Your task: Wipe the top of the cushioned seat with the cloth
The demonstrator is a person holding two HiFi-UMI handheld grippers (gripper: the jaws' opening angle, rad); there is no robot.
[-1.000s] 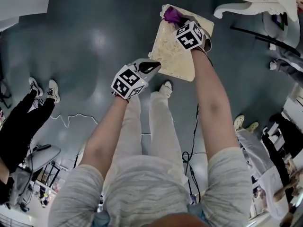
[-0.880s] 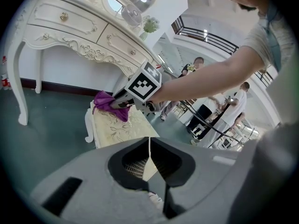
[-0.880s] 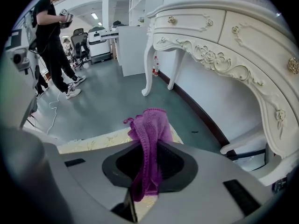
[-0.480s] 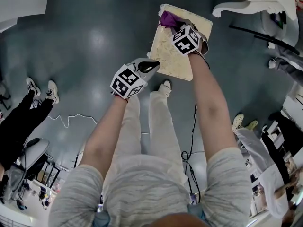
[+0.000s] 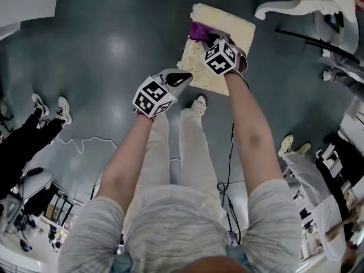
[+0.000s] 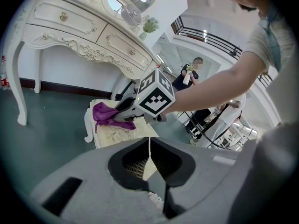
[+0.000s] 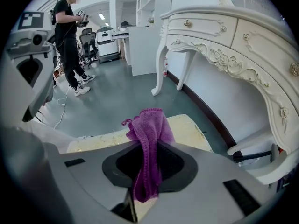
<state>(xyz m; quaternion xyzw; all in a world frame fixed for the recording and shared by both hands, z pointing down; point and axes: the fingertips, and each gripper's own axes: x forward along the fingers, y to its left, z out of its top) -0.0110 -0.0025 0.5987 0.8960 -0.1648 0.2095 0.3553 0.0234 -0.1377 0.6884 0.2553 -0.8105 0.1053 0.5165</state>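
The right hand-held gripper [image 5: 209, 40] has dragged the purple cloth [image 5: 199, 31] nearer the person across the cushioned seat [image 5: 238, 27].

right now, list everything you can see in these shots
cushioned seat: one, cream with a leafy pattern, standing on the floor
cloth: one, purple, on the seat top
dressing table: one, white and carved, near the seat
white cable: one, on the grey floor
black cable: one, on the floor
person in black: one, standing well off
left gripper: grey, jaws together, empty, by the seat's near corner
right gripper: grey, shut on the cloth
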